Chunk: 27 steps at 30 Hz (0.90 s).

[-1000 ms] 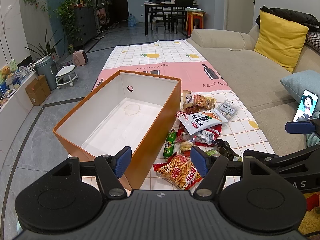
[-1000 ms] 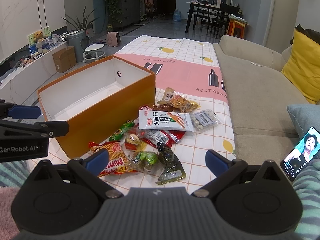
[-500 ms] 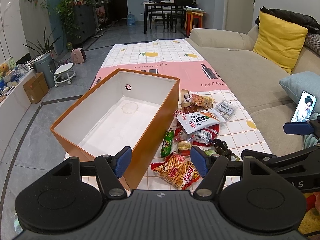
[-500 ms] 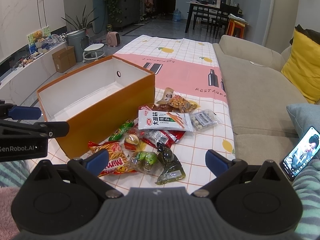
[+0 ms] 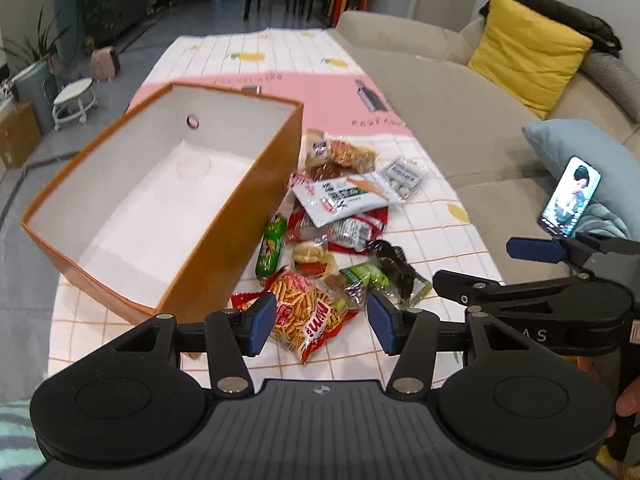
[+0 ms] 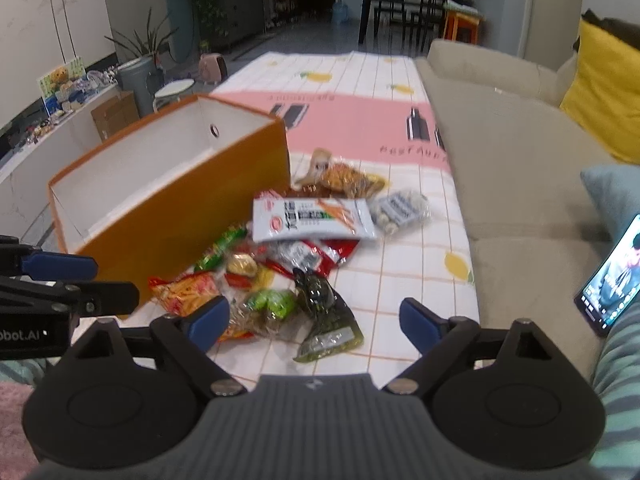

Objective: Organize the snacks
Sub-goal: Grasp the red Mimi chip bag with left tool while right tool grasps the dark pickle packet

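An orange box [image 5: 224,248] with a white, bare inside stands open on the tablecloth, left of a heap of snacks. My left gripper [image 5: 322,322] hovers over the red fries bag [image 5: 304,316], which lies between its jaws. The jaws are closing and the pads are clear of the bag. My right gripper [image 6: 314,320] hangs over the dark green pack [image 6: 328,320], its wide jaws closing without touching it. Further back lie a white pack [image 5: 344,198], a green stick [image 5: 272,244] and a clear candy pack [image 5: 404,174].
A beige sofa [image 5: 452,92] runs along the table's right side with a yellow cushion [image 5: 524,52], a blue cushion [image 5: 568,148] and a lit phone [image 5: 570,196]. A white stool [image 5: 76,100] and plants stand on the floor to the left.
Both grippers have tipped down and come closer to the snack heap. The jaws of both have narrowed, the left more than the right.
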Each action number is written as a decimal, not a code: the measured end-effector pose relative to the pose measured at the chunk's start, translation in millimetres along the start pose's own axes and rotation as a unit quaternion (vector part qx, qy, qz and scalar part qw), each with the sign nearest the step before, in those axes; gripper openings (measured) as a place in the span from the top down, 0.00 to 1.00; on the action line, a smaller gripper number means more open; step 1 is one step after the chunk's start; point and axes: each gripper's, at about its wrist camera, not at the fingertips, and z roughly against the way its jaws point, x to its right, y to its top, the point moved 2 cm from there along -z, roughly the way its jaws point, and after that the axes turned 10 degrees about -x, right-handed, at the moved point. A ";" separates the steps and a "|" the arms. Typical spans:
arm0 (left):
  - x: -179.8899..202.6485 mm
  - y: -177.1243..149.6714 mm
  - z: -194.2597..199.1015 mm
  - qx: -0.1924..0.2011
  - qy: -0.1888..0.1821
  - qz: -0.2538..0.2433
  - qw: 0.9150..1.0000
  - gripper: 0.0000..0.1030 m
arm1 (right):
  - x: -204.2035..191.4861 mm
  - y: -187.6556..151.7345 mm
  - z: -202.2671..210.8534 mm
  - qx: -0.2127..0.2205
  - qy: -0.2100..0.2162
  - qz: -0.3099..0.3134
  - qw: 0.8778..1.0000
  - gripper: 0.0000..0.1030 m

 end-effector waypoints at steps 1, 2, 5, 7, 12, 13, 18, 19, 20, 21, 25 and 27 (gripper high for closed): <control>-4.3 0.9 -4.2 -0.007 0.000 0.006 1.000 0.39 | 1.4 0.2 -5.1 -0.007 -0.001 0.001 1.000 0.22; -5.7 2.3 -9.0 -0.013 -0.001 0.012 1.000 0.39 | 2.8 0.4 -10.6 -0.014 -0.001 0.002 1.000 0.23; -12.3 4.4 -23.4 -0.033 -0.005 0.034 0.999 0.37 | 7.8 2.0 -26.5 -0.035 0.005 -0.003 0.999 0.28; -14.5 6.0 -33.1 -0.042 0.000 0.039 0.998 0.36 | 9.7 3.8 -37.1 -0.044 0.009 -0.002 0.999 0.31; -13.8 8.1 -54.2 -0.059 0.031 0.020 0.998 0.31 | 13.2 8.3 -56.8 -0.050 0.023 0.000 0.998 0.36; -13.9 8.7 -58.6 -0.063 0.036 0.017 0.997 0.31 | 14.3 9.2 -60.0 -0.049 0.026 -0.001 0.998 0.36; -16.2 9.2 -74.5 -0.075 0.045 0.026 0.996 0.26 | 19.7 14.1 -73.9 -0.047 0.037 -0.007 0.998 0.37; -16.7 9.3 -77.1 -0.074 0.048 0.029 0.996 0.25 | 19.8 15.2 -76.6 -0.046 0.037 -0.006 0.998 0.37; -16.5 9.3 -78.9 -0.072 0.052 0.029 0.996 0.25 | 20.0 15.9 -79.0 -0.045 0.037 -0.004 0.998 0.37; -15.8 9.4 -81.1 -0.068 0.058 0.025 0.996 0.23 | 19.7 17.0 -81.8 -0.044 0.035 -0.001 0.998 0.37; -13.6 9.2 -92.4 -0.075 0.082 0.010 0.994 0.23 | 18.8 20.1 -93.4 -0.045 0.030 0.012 0.998 0.41; -13.8 8.6 -97.2 -0.081 0.084 0.007 0.993 0.22 | 18.5 21.8 -99.6 -0.048 0.028 0.015 0.998 0.41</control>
